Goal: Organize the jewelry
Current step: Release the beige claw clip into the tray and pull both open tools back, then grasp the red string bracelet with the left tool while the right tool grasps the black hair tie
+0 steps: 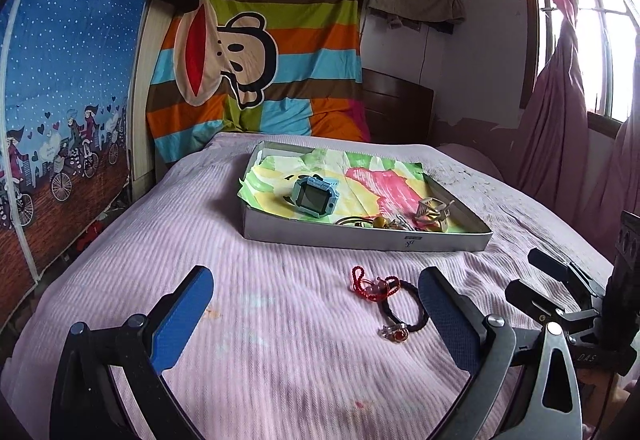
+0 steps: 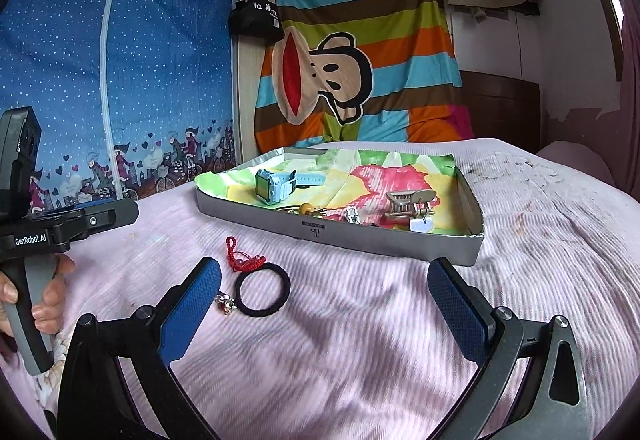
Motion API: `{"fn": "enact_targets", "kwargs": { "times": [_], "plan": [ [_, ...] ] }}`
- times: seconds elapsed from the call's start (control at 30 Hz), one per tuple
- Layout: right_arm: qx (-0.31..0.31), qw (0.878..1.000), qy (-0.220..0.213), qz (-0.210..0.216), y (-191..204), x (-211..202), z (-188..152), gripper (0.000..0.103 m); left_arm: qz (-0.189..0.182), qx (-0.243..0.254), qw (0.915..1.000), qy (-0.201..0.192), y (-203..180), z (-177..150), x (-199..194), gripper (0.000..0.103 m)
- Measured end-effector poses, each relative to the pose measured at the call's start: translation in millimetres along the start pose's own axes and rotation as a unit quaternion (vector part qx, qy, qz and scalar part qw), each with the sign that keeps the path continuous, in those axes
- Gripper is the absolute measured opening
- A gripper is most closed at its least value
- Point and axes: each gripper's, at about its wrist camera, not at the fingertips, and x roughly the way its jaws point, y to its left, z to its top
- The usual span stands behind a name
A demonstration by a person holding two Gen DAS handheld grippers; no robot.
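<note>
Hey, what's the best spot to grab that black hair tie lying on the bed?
Grip the black hair tie from above, one finger inside the loop and one outside, on its right arc. It lies flat, and that side is clear of the charm and red cord at its left.

- bedspread [image 2: 360, 340]: pink ribbed cloth, matt.
- tray [image 1: 360, 236]: grey cardboard, lined with creased painted paper [image 1: 384, 187].
- watch [image 1: 314, 195]: light blue plastic, glossy dark screen.
- hair tie [image 2: 262, 294]: black braided cloth.
- right gripper [image 2: 324, 304] pads [image 2: 192, 304]: blue, textured; its arms are matt black.
</note>
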Motion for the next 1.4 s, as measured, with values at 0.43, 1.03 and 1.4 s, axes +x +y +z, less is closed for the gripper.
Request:
{"fn": "enact_targets", "kwargs": {
  "times": [0.43,1.03,1.4],
  "plan": [
    [-0.008,0.999,0.032,0.006,3.8,9.5,-4.7,0.102,-0.017,-0.020,0.9989,0.038,11.8,-8.5,6.9,0.103],
    [0.016,0.995,0.093,0.026,-2.3,44.6,-9.0,0.100,-0.080,-0.013,0.9923,0.094,6.8,-0.6,42.5,0.095],
    [0.011,0.993,0.108,0.045,2.3,62.0,-7.9,0.080,-0.101,-0.022,0.9858,0.132,2.5,5.7,83.4,0.068]
  ]
}}
